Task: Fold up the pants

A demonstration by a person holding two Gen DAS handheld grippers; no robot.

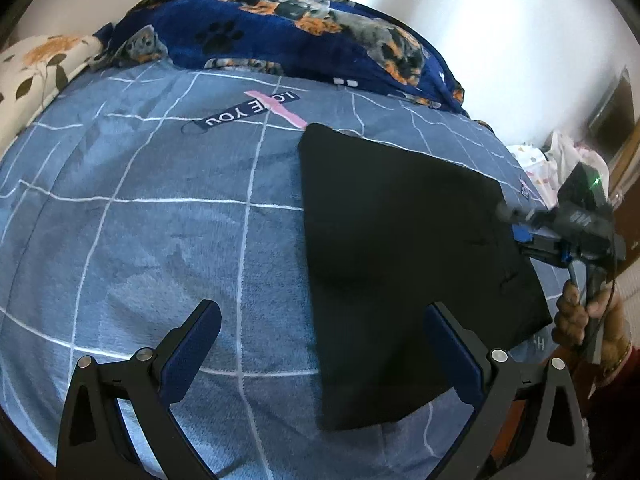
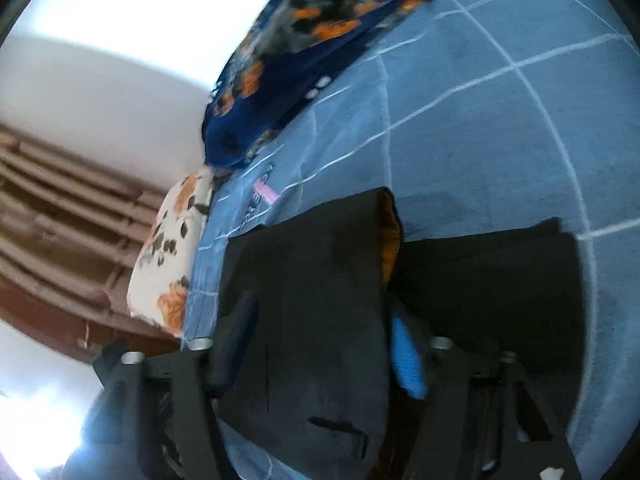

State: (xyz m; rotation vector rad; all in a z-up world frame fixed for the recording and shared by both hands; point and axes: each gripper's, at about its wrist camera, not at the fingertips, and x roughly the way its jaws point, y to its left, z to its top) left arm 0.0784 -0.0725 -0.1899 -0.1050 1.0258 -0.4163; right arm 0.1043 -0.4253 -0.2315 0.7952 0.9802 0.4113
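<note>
Black pants [image 1: 404,264], folded into a flat panel, lie on the blue checked bedspread [image 1: 140,220] toward its right side. Left gripper [image 1: 320,356]: fingers spread wide, hovering over the near edge, holding nothing. Right gripper [image 2: 320,344]: fingers apart, a raised flap of pants between them; grip uncertain

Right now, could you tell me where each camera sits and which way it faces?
Left wrist: above the bed, facing the black pants on the blue sheet; its own open left tool shows, plus the right tool and the hand holding it.
Right wrist: rolled sideways, low over the pants; its right tool straddles the fabric.
Shared: pants, sheet, dog-print blanket, floral pillow.
</note>
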